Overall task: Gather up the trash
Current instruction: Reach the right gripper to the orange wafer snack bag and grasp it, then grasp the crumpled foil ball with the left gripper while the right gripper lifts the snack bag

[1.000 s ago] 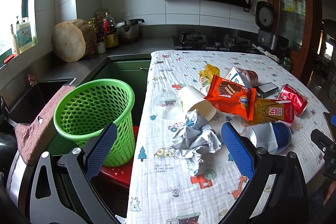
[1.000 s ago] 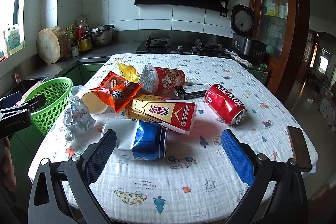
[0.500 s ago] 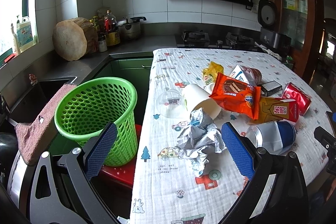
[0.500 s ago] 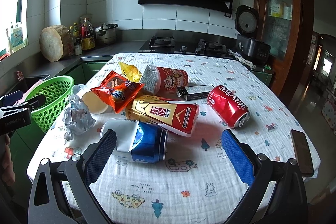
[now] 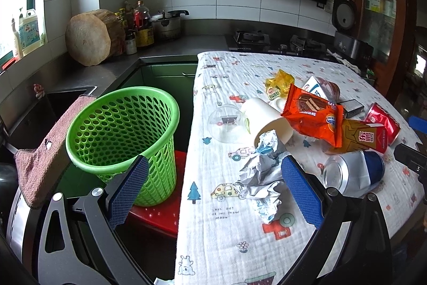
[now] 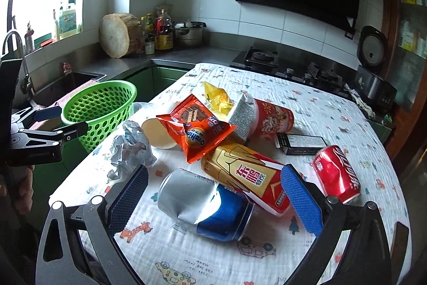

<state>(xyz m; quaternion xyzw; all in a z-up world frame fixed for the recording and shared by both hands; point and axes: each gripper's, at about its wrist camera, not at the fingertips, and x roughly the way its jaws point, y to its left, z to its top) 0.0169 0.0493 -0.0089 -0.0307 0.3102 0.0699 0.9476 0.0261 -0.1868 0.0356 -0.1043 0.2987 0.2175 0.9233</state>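
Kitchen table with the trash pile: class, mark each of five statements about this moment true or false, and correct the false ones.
1. The green basket stands on the table. False: it stands beside the table's edge, on a red surface lower down.
2. The red cola can lies on its side. True.
3. The left tool is shut on the crumpled foil. False: it is open and holds nothing; the foil lies on the tablecloth.
4. The orange snack packet rests partly on the white paper cup. True.
5. The right tool holds the silver-blue can. False: it is open, and the dented can lies on the cloth.
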